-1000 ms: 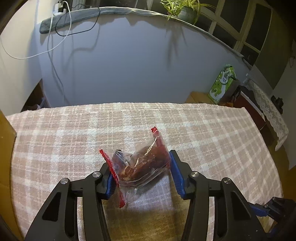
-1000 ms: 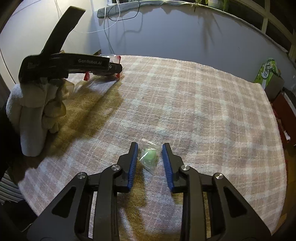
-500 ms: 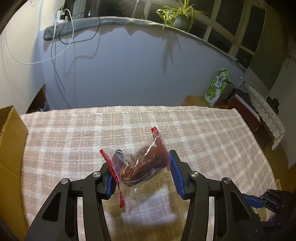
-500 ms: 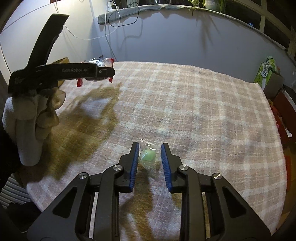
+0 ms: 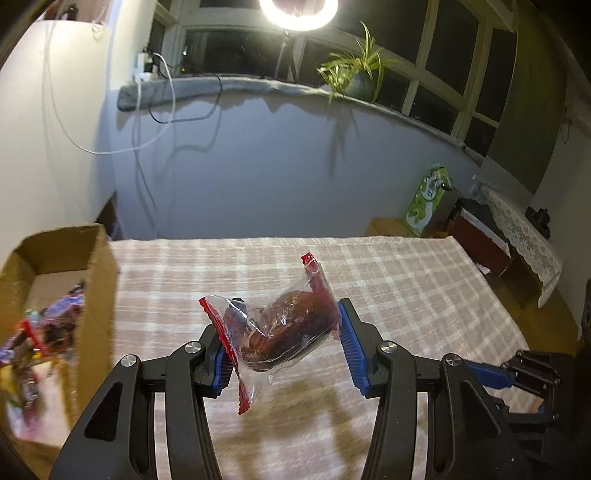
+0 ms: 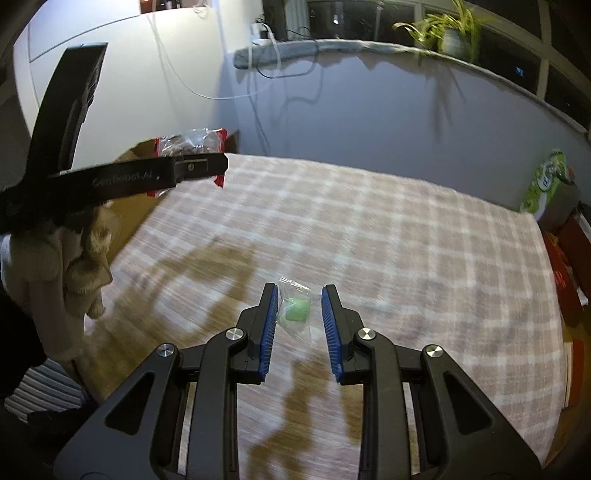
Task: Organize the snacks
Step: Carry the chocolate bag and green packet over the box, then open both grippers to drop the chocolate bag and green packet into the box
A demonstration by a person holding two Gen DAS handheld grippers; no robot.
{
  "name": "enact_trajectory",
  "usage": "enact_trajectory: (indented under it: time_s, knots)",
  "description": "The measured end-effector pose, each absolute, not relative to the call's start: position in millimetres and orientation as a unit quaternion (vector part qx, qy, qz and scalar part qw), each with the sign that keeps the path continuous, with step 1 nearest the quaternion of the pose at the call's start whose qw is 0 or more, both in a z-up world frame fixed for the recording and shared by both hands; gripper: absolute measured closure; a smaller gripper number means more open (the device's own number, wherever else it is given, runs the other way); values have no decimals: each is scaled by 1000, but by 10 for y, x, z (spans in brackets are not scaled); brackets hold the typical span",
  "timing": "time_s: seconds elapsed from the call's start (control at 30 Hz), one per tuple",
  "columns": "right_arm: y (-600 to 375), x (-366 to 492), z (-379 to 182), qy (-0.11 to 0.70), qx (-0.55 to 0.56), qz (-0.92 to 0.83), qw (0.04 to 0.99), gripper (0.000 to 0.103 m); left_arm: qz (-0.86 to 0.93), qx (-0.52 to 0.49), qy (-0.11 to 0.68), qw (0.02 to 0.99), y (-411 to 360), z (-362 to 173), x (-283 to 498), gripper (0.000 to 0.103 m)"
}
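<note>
A ring lamp (image 5: 297, 14) glares above dark windows (image 5: 439, 70). A potted plant (image 5: 356, 72) stands on the grey sill, cables (image 5: 162, 107) hanging down the pale wall (image 5: 277, 162). A lace-covered cabinet (image 5: 517, 236) sits far right.

Plaid pink-and-white tablecloth (image 5: 388, 280) over the table, potted spider plant (image 5: 354, 70) on the window ledge, white cable (image 5: 110, 147) hanging down the wall, green carton (image 5: 428, 199) at far right – bright round lamp (image 5: 297, 13) overhead, dark windows (image 5: 443, 74) behind

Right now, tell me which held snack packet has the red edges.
The dark brown snack packet in the left tongs; the right tongs hold an all-clear packet with a green sweet.
</note>
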State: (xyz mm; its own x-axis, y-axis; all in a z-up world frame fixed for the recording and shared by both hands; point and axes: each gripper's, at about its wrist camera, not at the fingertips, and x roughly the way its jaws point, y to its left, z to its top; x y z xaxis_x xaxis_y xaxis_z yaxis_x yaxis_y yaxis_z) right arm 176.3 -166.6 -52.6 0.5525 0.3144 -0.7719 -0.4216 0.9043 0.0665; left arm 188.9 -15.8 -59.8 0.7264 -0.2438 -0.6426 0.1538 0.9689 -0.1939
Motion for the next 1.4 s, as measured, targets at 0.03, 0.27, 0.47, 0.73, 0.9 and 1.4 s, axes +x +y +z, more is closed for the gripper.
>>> enact_trajectory:
  time_s: [0.03,0.27,0.47,0.73,0.9,1.4]
  knots:
    - [-1619,1766,-506,422,-65,214,879,78,-105,-65,352,928,-113,-578,1861,54]
    - [-1207,1787,-405,406,-79,251,875,78,-77,-75,333,937,252,-426,1632,54]
    - [-785,1880,-358,398,-80,288,867,78,-50,-86,323,941,602,-364,1474,54]
    - [-232,2046,-362,396,-91,328,853,78,-15,-99,314,944,1008,-328,1320,54]
    - [91,2193,-364,395,-98,348,844,78,6,-108,314,943,1258,-349,1275,54]
    - [922,2593,-398,400,-91,406,816,78,47,-132,321,937,1708,-480,1202,54]
